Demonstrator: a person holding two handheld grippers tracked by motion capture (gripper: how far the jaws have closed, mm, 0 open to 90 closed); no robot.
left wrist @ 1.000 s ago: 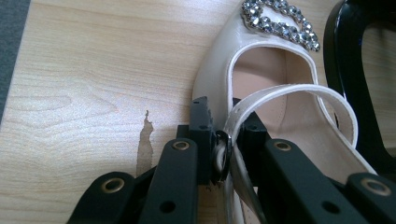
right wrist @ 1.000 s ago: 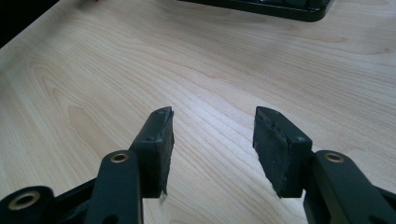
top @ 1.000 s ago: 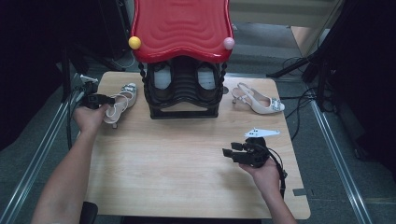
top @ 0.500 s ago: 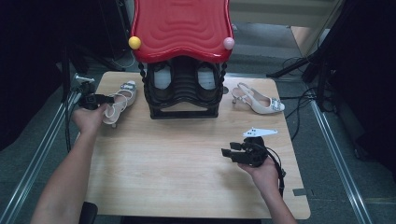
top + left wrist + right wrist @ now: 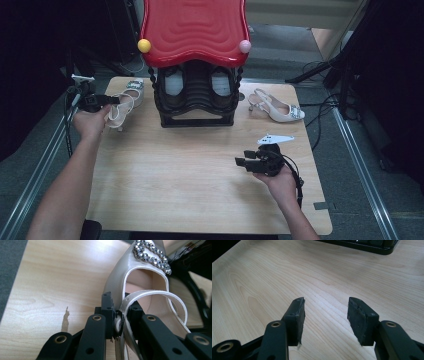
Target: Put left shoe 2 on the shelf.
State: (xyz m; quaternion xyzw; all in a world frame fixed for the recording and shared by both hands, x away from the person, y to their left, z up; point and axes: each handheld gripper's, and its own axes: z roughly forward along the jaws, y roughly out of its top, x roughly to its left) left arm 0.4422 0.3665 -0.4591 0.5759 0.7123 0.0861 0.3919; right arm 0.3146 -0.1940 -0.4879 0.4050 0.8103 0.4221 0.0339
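Observation:
A cream slingback shoe (image 5: pixel 126 101) with a rhinestone buckle lies at the table's far left, beside the rack. My left gripper (image 5: pixel 109 100) is shut on its heel strap. In the left gripper view the jaws pinch the thin strap (image 5: pixel 119 323), and the shoe's body (image 5: pixel 120 282) stretches away toward the buckle (image 5: pixel 152 256). The matching shoe (image 5: pixel 277 107) stands upright at the far right of the table. My right gripper (image 5: pixel 241 162) hovers low over the table's right front, pointing left. It is open, with only bare wood between its pads (image 5: pixel 325 315).
A black shoe rack (image 5: pixel 196 97) under a red wavy top (image 5: pixel 192 27) stands at the back middle of the wooden table (image 5: pixel 170 175), with a pair of shoes inside. Its black base edge (image 5: pixel 372 247) lies ahead of the right gripper. Cables run off the right side.
The left gripper and the held shoe have shifted very slightly toward the far left. The right gripper has stayed in place, still open.

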